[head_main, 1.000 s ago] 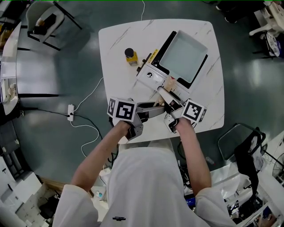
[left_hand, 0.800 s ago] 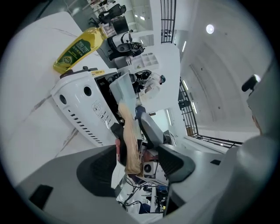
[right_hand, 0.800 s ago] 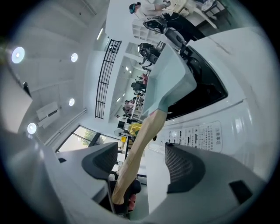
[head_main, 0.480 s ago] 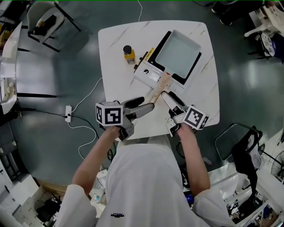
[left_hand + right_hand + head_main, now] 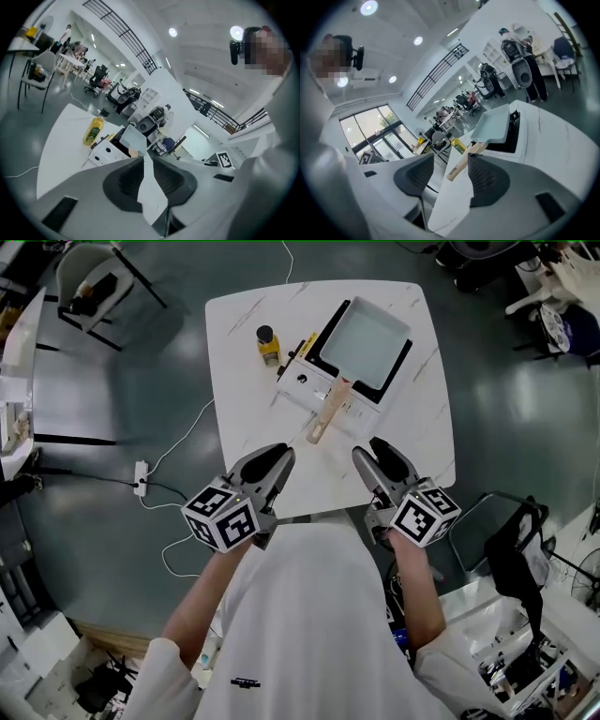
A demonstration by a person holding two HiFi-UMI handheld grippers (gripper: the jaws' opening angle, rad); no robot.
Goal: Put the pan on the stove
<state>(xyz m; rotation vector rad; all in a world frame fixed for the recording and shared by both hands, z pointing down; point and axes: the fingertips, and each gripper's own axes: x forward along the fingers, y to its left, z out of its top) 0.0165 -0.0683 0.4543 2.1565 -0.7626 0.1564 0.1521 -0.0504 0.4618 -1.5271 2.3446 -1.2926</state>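
A pale-blue square pan (image 5: pixel 366 339) rests on the black top of a white stove (image 5: pixel 302 383) at the far side of the white table (image 5: pixel 242 432). Its wooden handle (image 5: pixel 325 417) points back toward me. My left gripper (image 5: pixel 273 462) hangs over the near table edge, left of the handle; its jaws are closing to a narrow gap with nothing between them. My right gripper (image 5: pixel 374 458) hangs right of the handle, jaws apart and closing, empty. The left gripper (image 5: pixel 143 161) view shows the pan (image 5: pixel 133 140) far ahead. In the right gripper (image 5: pixel 452 159) view the handle (image 5: pixel 461 165) lies well beyond the tips.
A small yellow bottle (image 5: pixel 268 344) with a dark cap stands left of the stove. A white cable (image 5: pixel 183 451) and a power strip (image 5: pixel 145 478) lie on the floor to the left. A chair (image 5: pixel 89 277) stands at the far left.
Both grippers have let go of the handle and drawn back toward me, to the near table edge. The pan stays on the stove.
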